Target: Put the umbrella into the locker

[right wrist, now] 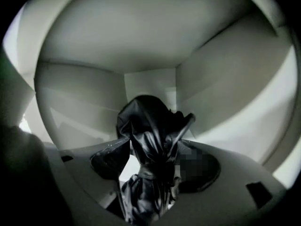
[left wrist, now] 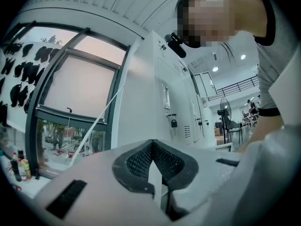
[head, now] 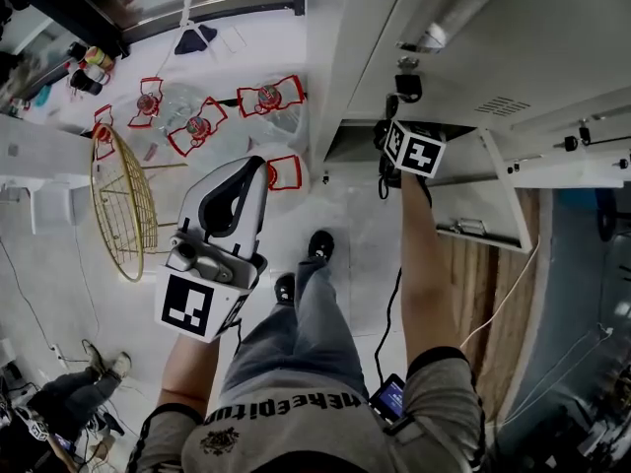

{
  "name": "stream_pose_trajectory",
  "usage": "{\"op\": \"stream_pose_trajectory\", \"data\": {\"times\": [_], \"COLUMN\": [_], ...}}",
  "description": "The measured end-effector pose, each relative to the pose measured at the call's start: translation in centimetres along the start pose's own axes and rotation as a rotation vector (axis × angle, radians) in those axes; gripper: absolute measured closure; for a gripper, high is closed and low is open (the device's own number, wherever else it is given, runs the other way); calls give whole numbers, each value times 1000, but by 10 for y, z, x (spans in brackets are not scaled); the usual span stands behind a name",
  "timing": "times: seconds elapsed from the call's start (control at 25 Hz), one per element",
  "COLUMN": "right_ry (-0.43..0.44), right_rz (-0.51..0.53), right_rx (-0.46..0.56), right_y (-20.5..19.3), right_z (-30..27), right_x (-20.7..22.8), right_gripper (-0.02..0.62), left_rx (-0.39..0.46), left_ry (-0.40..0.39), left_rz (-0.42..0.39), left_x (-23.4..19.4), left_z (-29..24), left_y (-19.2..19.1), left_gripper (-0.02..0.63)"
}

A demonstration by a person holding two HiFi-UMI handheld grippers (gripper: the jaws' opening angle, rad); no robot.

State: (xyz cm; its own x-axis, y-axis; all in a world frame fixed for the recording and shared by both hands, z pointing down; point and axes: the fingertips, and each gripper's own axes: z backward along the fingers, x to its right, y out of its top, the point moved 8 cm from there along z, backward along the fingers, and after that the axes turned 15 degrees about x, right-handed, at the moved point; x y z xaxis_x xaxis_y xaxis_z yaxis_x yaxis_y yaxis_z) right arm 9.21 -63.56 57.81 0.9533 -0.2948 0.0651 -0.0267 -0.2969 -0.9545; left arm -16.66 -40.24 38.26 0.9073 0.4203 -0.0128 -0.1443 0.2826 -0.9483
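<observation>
Glossy black folded umbrella (right wrist: 148, 126), strapped mid-length, is inside the locker (right wrist: 141, 41) between the right gripper's (right wrist: 155, 165) parted jaws; left gripper (left wrist: 152, 144) closed, empty.

This looks like a large open workspace or lab hall. It has a bank of white metal lockers (left wrist: 155, 93) with padlocks (left wrist: 173, 123), tall windows (left wrist: 80, 86), ceiling spotlights (left wrist: 215, 69), a standing fan (left wrist: 223, 113) and a glossy white floor (head: 59, 294).

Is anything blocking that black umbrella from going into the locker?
Nothing visible does: the umbrella is already inside the locker compartment, between the right gripper's jaws, with bare walls around it.
</observation>
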Motion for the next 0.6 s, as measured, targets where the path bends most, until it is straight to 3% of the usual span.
{"op": "stream_pose_trajectory", "data": {"times": [0.48, 0.6], "right_ry": [35, 29], "right_rz": [-47, -55], "right_rx": [76, 88], "right_y": [17, 21], "right_z": [56, 76], "right_x": [-16, -19], "right_gripper": [308, 379], "left_rx": [56, 65], "left_ry": [-52, -66], "left_rz": [5, 6], "left_x": [14, 18], "left_z": [11, 14], "left_y": [26, 34], "left_gripper": [603, 603]}}
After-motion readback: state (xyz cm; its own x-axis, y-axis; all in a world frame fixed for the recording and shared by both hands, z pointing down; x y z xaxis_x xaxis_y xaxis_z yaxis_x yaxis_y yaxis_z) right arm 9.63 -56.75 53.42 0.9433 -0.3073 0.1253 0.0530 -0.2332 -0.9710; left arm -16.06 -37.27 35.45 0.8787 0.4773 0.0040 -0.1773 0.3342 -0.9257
